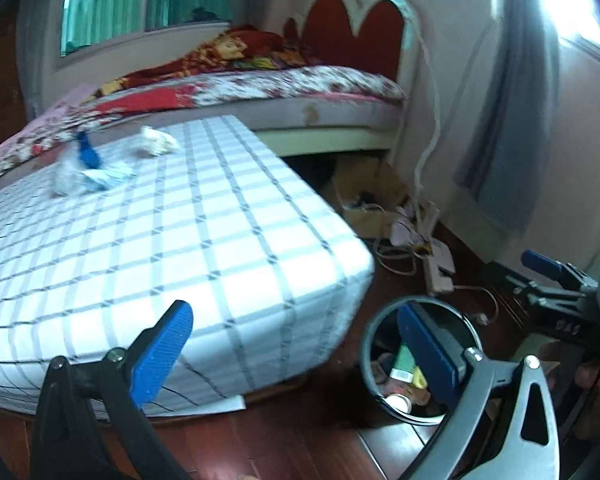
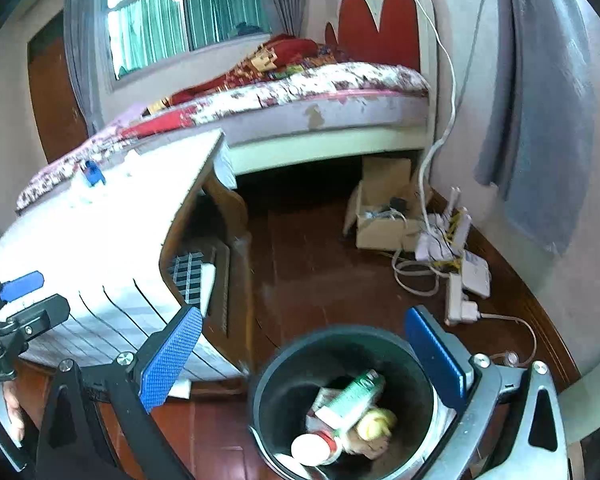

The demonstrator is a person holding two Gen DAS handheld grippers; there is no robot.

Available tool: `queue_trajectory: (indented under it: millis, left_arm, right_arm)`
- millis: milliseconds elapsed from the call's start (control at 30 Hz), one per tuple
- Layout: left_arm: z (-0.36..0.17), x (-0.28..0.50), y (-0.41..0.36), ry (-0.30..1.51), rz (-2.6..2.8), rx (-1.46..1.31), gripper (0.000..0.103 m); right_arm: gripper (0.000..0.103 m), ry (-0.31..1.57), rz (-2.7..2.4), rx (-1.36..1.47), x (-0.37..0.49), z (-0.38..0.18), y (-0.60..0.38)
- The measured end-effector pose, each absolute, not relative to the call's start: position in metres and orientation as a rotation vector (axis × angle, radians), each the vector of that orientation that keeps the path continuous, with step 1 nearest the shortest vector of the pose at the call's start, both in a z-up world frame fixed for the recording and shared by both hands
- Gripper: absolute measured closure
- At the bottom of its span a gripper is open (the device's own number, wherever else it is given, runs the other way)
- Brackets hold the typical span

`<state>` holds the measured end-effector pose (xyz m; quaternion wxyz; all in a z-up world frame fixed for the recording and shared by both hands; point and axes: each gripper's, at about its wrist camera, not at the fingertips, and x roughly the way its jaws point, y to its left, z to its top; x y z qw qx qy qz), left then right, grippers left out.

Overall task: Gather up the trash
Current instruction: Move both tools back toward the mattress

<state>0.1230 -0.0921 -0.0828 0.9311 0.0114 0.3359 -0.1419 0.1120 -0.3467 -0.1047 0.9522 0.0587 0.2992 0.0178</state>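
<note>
- Since it fills most of both views, start with the bed point(image 1: 300, 80): floral sheet, a red-and-yellow blanket point(image 1: 228, 52) bunched along the window side, and a red scalloped headboard point(image 2: 380, 24) against the wall.
- Right up against the bed sits a low table under a blue-and-white checked cloth point(image 1: 180, 232). Leftover trash is at its far end: a crumpled white paper wad point(image 1: 156, 142), a clear plastic bag with light-blue bits point(image 1: 88, 176), and a small blue thing point(image 1: 88, 154) that's too blurry to name.
- Grey curtain point(image 2: 540, 120) hangs on the right-hand wall.
- Black round trash bin point(image 2: 268, 392) stands on the red-brown wood floor, just off the table's near corner. Inside there's a green-and-white carton point(image 2: 352, 396), something yellow point(image 2: 376, 422), and a white round lid with a red rim point(image 2: 314, 448).
- Open cardboard box point(image 2: 384, 224) sits by the bed's foot, with a white power strip point(image 2: 458, 300) and tangled cables next to it.
- Right gripper point(image 2: 300, 352) hovers straight over the bin, blue pads spread wide, nothing between them.
- Left gripper point(image 1: 296, 348) is also spread wide and empty, one pad over the table's edge, the other over the bin rim.
</note>
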Motion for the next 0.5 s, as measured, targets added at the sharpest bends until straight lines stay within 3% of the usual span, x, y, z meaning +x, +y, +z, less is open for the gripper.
queue_trajectory:
  millis: [500]
  left_arm:
    - [-0.057, 0.181, 0.080, 0.677, 0.043, -0.080, 0.000]
  right_arm:
    - [0.001, 0.614, 0.357, -0.074, 0.233, -0.052, -0.171]
